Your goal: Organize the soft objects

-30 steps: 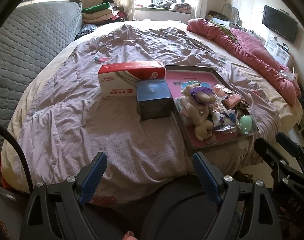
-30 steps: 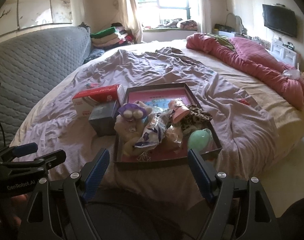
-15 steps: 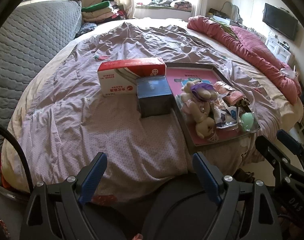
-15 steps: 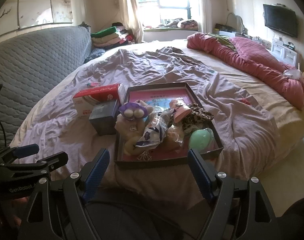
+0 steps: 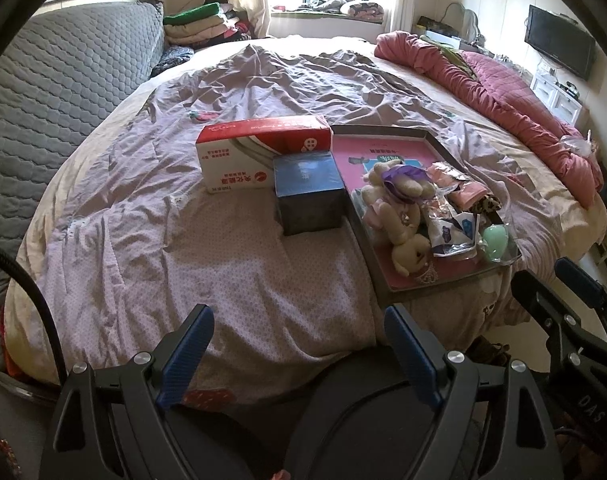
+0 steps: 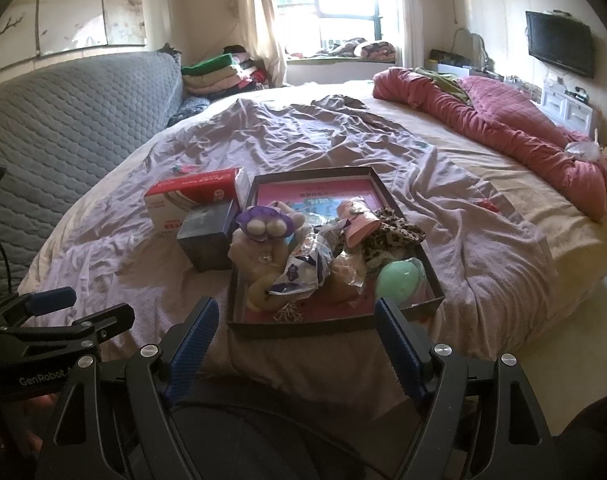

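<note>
Tools, left tool [image 5: 299, 352] and right tool [image 6: 293, 338], both spread, empty. Soft toys [image 6: 263, 240] heaped in tray [image 6: 331, 326] ahead of right tool; sorting stage undeterminable.

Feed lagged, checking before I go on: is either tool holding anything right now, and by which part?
Nothing is held. The left tool and the right tool are both open and empty, short of the tray of soft toys.

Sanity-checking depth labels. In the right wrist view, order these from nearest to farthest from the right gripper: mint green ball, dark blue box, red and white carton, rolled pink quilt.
1. mint green ball: tray's near right corner, just ahead of the right gripper.
2. dark blue box: left of the tray.
3. red and white carton: behind that box.
4. rolled pink quilt: far right of the bed.
</note>
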